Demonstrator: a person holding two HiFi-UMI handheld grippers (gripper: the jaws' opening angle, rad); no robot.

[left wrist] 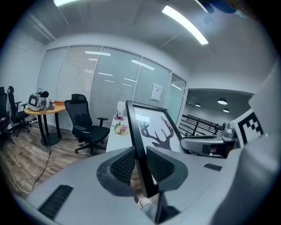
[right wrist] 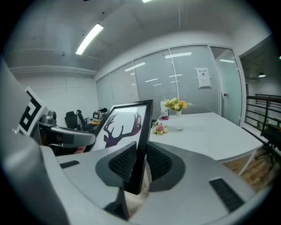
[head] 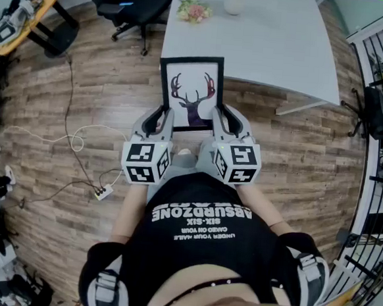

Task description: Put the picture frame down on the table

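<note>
- One picture frame [head: 192, 90].
- Two grippers of mine: left gripper [head: 164, 115], right gripper [head: 220, 117].
- One white desk [head: 273, 43].
- One vase [head: 234, 2], at the desk's far edge.
- One flower posy [head: 194, 10], far left corner.

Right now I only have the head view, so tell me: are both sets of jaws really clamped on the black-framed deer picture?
Observer: Yes for the left. In the left gripper view, the left gripper has its jaws pressed against both faces of the black-framed deer picture at one side edge.
Operator: And the right?
Observer: The right gripper is shut the same way on the opposite side edge.
Operator: Anything on the table to avoid?
Observer: A white vase of yellow flowers stands upright on the white table, with a small pink bouquet lying beside it.
</note>
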